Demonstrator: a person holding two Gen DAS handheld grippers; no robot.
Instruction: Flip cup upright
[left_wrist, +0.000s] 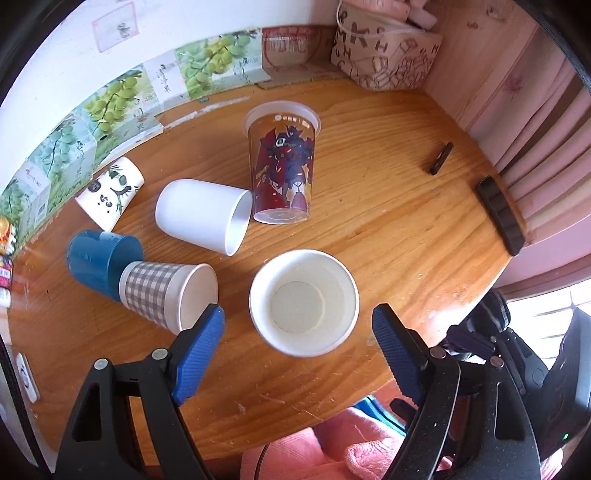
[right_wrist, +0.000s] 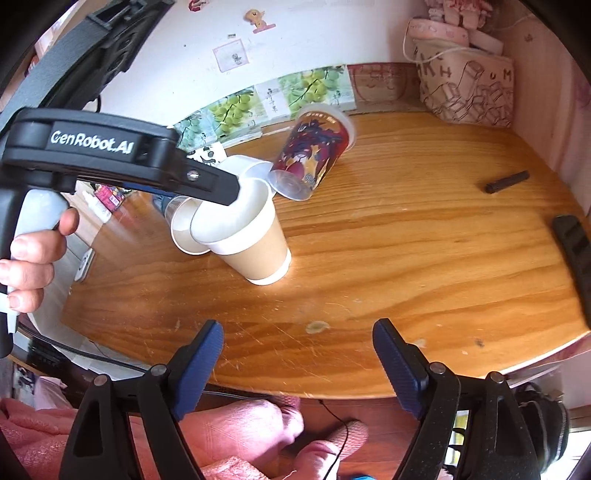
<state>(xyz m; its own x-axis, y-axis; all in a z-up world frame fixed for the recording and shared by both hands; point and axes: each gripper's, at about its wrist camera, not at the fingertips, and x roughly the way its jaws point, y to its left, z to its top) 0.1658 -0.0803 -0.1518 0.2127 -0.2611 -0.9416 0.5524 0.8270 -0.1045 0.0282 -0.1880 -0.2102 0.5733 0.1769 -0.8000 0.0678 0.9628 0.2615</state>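
A tan paper cup (left_wrist: 304, 302) stands upright on the wooden table (left_wrist: 388, 229), mouth up; it also shows in the right wrist view (right_wrist: 255, 243). My left gripper (left_wrist: 297, 330) is open right above it, a blue pad on either side, not touching. In the right wrist view the left gripper's black arm (right_wrist: 110, 162) reaches over the cup's rim. My right gripper (right_wrist: 297, 345) is open and empty over the table's front edge. Other cups lie on their sides: a checked one (left_wrist: 168, 297), a white one (left_wrist: 205, 216), a blue one (left_wrist: 101, 264), a panda one (left_wrist: 110, 194) and a robot-print plastic one (left_wrist: 282, 162).
A printed bag (left_wrist: 384, 51) stands at the back right corner. A small black stick (left_wrist: 441, 158) and a black bar (left_wrist: 500, 216) lie near the table's right edge. Grape-print boxes (left_wrist: 122, 96) line the back wall. Pink cloth (right_wrist: 229, 435) lies below the front edge.
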